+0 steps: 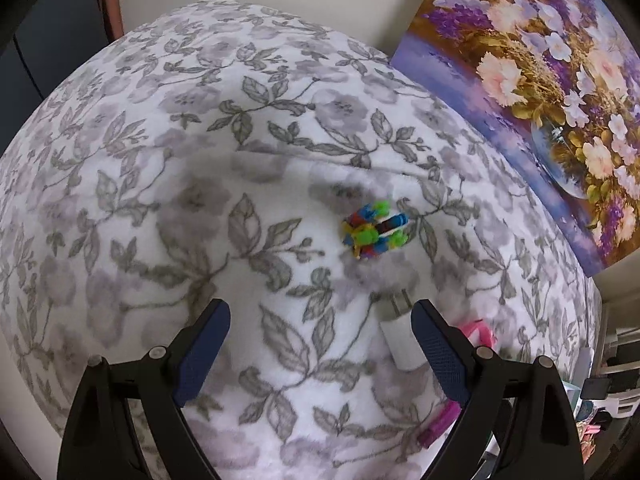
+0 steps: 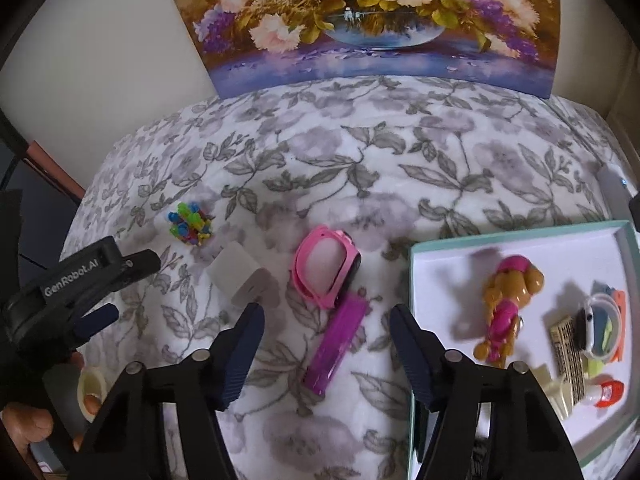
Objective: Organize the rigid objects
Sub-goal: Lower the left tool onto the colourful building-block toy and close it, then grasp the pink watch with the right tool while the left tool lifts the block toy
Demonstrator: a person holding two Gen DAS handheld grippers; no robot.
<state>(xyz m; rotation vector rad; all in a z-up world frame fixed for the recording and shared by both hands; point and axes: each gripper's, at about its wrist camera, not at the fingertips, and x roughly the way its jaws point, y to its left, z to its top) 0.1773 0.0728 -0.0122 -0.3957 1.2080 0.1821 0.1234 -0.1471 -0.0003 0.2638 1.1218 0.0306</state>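
Note:
A multicoloured block toy (image 1: 374,232) lies on the floral blanket (image 1: 200,160); it also shows in the right wrist view (image 2: 190,224). A white charger plug (image 1: 396,332) (image 2: 244,280), a pink watch (image 2: 326,272) and a purple tube (image 2: 336,344) lie near it. My left gripper (image 1: 320,320) is open and empty above the blanket, the plug by its right finger. My right gripper (image 2: 326,320) is open and empty, hovering over the purple tube. A teal-rimmed tray (image 2: 412,320) at right holds a toy dog (image 2: 506,304) and several small items.
A flower painting (image 2: 360,20) leans against the wall behind the blanket. The left gripper's body (image 2: 72,292) and the hand holding it show at the left of the right wrist view. Shelving clutter (image 1: 612,392) sits past the blanket's right edge.

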